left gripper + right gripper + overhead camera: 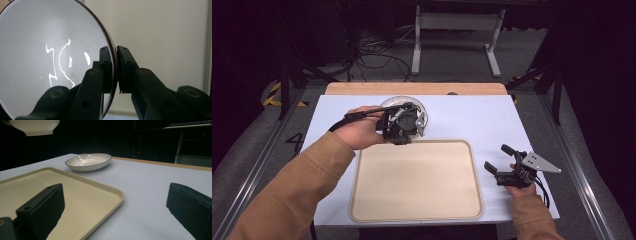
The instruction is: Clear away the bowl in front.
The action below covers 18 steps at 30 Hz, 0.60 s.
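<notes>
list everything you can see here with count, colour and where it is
held bowl: one, white inside with a dark rim, lifted off the table, its rim clamped in the left hand-held gripper
second bowl: one, white with a dark rim, on the white table top behind the tray
tray: one, beige, bare, at the near middle of the table
table: one, white top with a wooden strip along the far edge
metal frame: one, light grey, on the floor behind the table
cables: several, black, on the floor at the far left
left hand-held gripper: one, black, shut on the held bowl's rim
right hand-held gripper: one, black, jaws open, right of the tray
sleeves: two, tan
</notes>
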### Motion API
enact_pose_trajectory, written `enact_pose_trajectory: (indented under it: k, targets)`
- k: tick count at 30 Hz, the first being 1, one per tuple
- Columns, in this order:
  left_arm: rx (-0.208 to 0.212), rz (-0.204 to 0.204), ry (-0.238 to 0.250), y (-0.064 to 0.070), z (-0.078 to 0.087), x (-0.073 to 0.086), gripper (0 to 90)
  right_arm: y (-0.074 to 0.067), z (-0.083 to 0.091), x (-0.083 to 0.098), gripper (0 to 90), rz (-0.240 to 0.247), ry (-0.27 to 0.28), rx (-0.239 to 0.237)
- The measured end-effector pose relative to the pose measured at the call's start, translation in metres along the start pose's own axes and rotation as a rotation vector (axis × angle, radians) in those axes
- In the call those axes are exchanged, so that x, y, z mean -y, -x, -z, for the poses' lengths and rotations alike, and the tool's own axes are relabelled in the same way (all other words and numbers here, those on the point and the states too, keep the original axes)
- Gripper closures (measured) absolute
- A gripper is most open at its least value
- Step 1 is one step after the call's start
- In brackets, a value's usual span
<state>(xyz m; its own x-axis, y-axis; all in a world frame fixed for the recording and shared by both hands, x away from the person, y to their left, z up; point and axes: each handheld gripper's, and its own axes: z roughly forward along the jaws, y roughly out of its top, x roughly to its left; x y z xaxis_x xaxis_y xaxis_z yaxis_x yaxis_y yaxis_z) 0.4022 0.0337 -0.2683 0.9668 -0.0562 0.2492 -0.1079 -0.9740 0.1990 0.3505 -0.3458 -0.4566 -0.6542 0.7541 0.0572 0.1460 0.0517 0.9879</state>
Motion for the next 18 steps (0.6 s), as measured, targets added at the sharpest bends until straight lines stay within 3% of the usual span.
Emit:
enact_pose_trajectory:
  k: [15,18]
  targets:
    - [0.022,-0.070,0.015,0.038,0.015,-0.006,83.8,0.000,0.000,0.000,2.3,0.000,-0.002,-0.001]
    - [0.001,-0.100,0.012,0.048,0.015,-0.008,83.8,0.000,0.000,0.000,2.3,0.000,-0.002,-0.001]
